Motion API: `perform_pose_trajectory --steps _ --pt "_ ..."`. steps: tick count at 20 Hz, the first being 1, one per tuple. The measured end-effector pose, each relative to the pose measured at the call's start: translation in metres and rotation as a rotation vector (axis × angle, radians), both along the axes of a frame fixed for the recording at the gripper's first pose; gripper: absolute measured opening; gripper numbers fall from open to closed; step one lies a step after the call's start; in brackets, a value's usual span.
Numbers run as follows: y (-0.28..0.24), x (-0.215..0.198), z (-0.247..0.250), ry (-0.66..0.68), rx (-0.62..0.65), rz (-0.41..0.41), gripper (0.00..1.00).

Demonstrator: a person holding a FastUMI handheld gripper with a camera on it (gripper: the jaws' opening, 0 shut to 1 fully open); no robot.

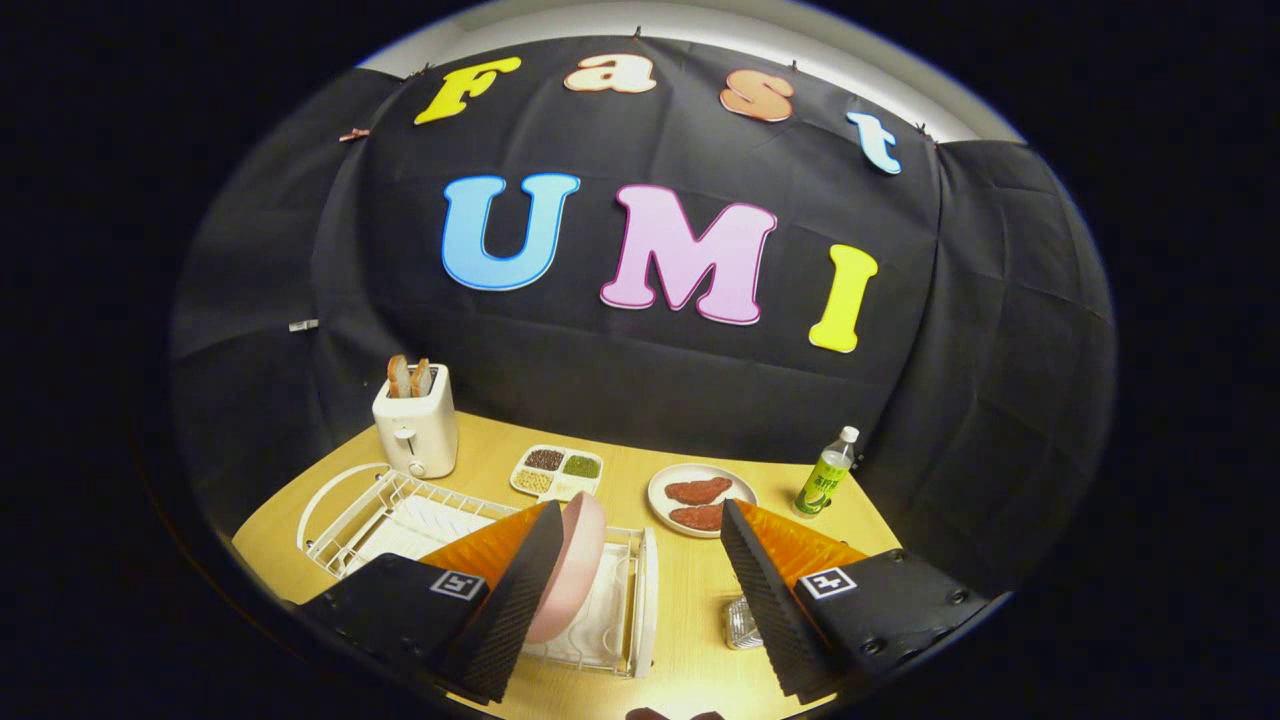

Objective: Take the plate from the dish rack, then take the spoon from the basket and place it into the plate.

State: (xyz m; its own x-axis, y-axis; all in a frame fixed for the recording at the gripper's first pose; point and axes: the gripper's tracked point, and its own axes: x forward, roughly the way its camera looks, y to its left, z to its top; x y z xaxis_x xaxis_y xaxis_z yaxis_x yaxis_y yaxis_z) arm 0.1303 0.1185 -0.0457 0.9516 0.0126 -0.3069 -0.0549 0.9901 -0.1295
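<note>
Jaws are standing wide open, gripping nothing, the gripper hanging low over the table. Just inside the left finger the pink plate is standing on edge in the white rack, its rim running away from the camera, nearly parallel to the fingers. It appears to be touching or almost touching that finger, while the right finger is sitting well apart from it across bare table. By my reading, the plate is lying off-centre toward the left, so the jaws would need to shift left until the rim sits between both fingers before closing.

Outward from there: a small foil tray is lying by the right finger. Beyond the fingers are a dish of two red pieces, a divided tray of grains, a green bottle and a toaster holding toast. I cannot make out the spoon or basket.
</note>
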Motion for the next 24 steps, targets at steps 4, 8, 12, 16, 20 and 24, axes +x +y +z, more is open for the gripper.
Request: perform_pose_trajectory --steps 4,8,12,16,20,24 --pt "0.010 0.019 -0.045 0.135 -0.035 -0.039 0.97" --pt "0.006 0.031 -0.083 0.256 -0.022 -0.112 0.81" --pt "0.011 0.034 -0.106 0.349 0.064 -0.168 0.52" --pt "0.021 0.032 -0.116 0.400 0.119 -0.189 0.34" --pt "0.028 0.030 -0.110 0.369 0.090 -0.216 0.28" --pt "0.043 0.026 -0.091 0.269 0.004 -0.208 0.27"
